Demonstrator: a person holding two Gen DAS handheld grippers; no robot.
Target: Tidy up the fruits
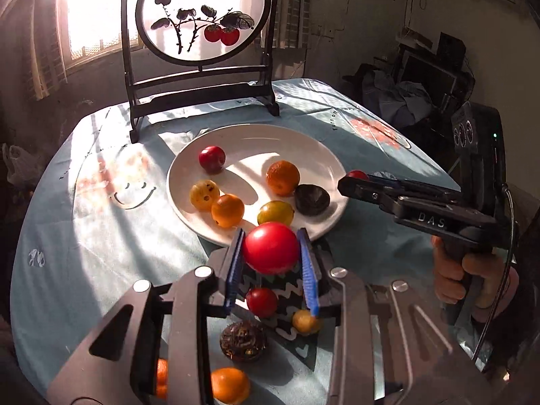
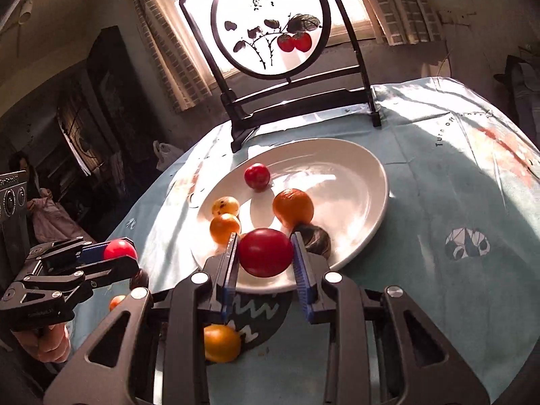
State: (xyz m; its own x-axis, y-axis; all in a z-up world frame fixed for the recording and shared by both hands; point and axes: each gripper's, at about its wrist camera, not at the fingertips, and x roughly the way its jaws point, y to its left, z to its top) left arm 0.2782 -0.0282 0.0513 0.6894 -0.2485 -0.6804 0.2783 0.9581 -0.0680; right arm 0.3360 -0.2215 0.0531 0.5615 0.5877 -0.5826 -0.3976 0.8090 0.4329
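A white plate (image 1: 324, 155) sits mid-desk and holds six fruits: a small red one (image 1: 212, 158) toward its far side, a large orange one (image 1: 282, 177) in the middle, a dark wrinkled one (image 1: 312, 199) at its right rim, and along the near-left side a spotted yellow fruit (image 1: 204, 194), a smaller orange one (image 1: 227, 210) and a yellow-green one (image 1: 275, 212).

The left tongs (image 1: 272, 249) clamp a bright red fruit (image 1: 271, 248) between blue pads, raised just before the plate's near rim. The right tongs (image 2: 265, 253) grip a darker red fruit (image 2: 265, 252) over the plate's near edge.

On the desk's near edge lie loose fruits: a small red one (image 1: 261, 302), a yellow one (image 1: 305, 321), a dark brown one (image 1: 243, 341) and an orange one (image 1: 230, 385).

A pale blue cloth (image 1: 84, 236) covers the desk, with a dark patterned mat (image 1: 287, 290) near the plate. A framed round painting on a black stand (image 1: 202, 17) rises at the far edge.
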